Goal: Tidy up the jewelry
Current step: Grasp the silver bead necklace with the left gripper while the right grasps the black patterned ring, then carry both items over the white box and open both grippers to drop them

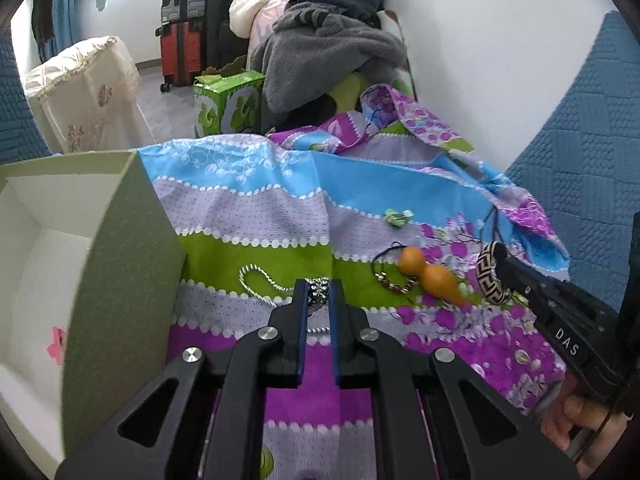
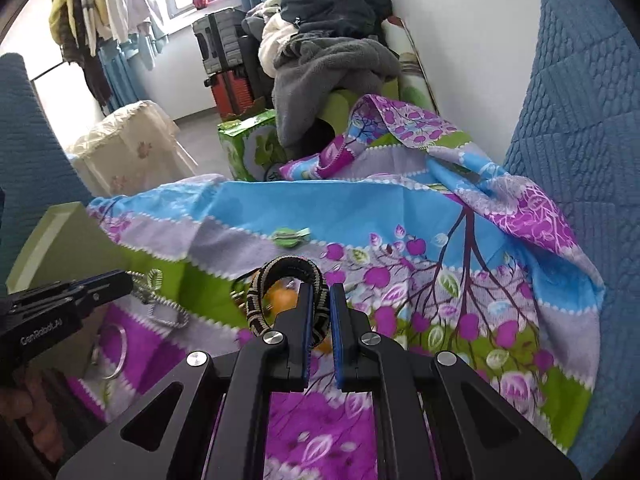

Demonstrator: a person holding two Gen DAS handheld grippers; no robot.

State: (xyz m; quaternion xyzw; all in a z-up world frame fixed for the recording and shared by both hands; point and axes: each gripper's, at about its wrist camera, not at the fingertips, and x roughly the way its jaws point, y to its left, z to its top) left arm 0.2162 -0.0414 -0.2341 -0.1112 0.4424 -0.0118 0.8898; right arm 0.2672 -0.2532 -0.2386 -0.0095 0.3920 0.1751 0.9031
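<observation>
My left gripper (image 1: 319, 286) is shut on the pendant of a silver chain necklace (image 1: 256, 282), whose loop trails on the patterned cloth (image 1: 248, 208). My right gripper (image 2: 321, 290) is shut on a black-and-cream woven bangle (image 2: 256, 300); the bangle also shows in the left wrist view (image 1: 489, 276). An orange gourd charm (image 1: 430, 276) on a black cord lies beside a small ring chain (image 1: 394, 284). A green hair clip (image 1: 398, 216) lies farther back. An open green box with a white inside (image 1: 36, 264) stands at the left, a pink item (image 1: 56, 342) in it.
A silver bangle (image 2: 114, 350) lies on the cloth near the left gripper. Blue quilted cushions (image 1: 592, 152) flank both sides. Behind the cloth are a green carton (image 1: 228, 104), a pile of clothes (image 1: 320, 48), suitcases (image 1: 184, 20) and a white wall.
</observation>
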